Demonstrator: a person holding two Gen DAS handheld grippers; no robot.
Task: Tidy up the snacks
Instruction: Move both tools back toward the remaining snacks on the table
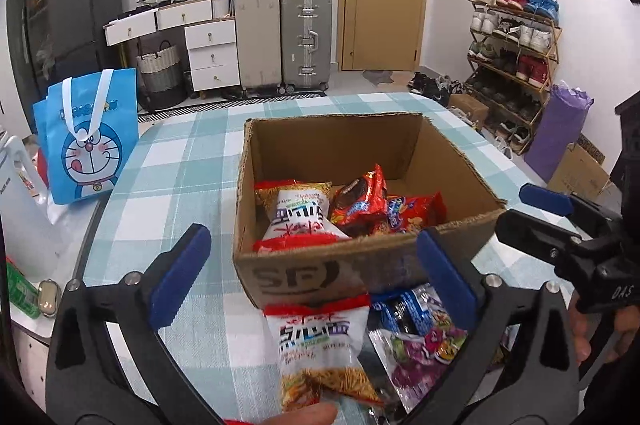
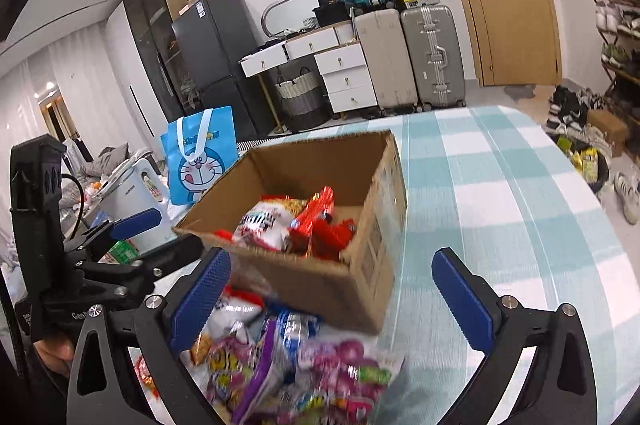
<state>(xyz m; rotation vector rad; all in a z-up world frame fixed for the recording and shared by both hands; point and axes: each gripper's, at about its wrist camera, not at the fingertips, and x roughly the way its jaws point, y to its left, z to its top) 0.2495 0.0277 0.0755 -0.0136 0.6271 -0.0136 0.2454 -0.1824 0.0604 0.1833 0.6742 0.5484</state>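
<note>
Both grippers hang wide open and empty, and the left gripper (image 1: 316,277) sits nearer the white noodle snack packet (image 1: 320,349), which lies just this side of the cardboard box (image 1: 452,161), long axis running away from the jaws, while the right gripper (image 2: 340,293) hovers over the purple packets (image 2: 320,369).
</note>
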